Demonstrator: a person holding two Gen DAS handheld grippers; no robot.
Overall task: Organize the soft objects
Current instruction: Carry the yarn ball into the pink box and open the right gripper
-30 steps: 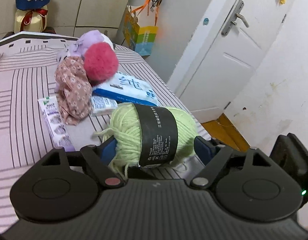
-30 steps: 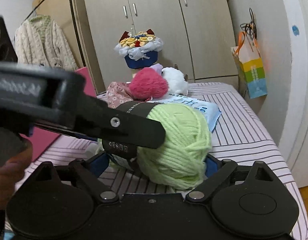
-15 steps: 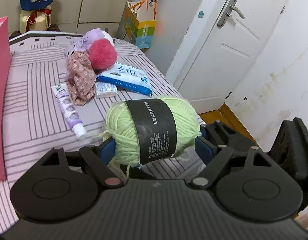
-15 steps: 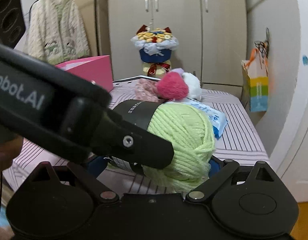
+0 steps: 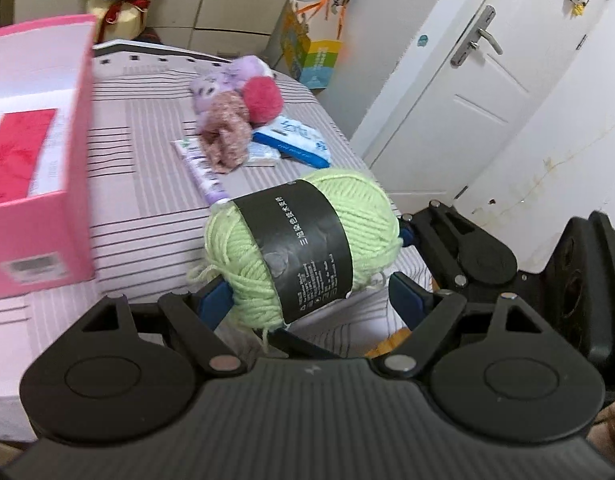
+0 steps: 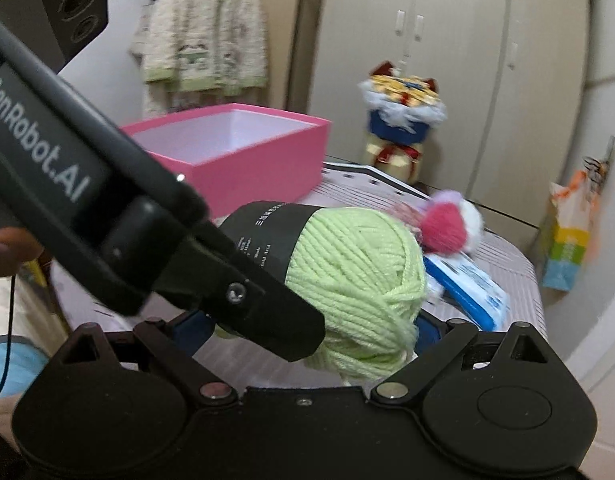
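A light green yarn ball with a black paper band is held in the air above the striped bed, between both grippers. My left gripper is shut on it across its ends. My right gripper is shut on the same yarn ball from the other side. The left gripper's body crosses the right wrist view. An open pink box stands on the bed at the left; it also shows in the right wrist view.
On the striped bed lie a floral pink cloth, a red pompom, a purple plush, a blue tissue pack and a tube. A white door is at the right. A wardrobe stands behind.
Both grippers have lifted the yarn ball up and moved it left, away from the pile. The pink box has come into view.
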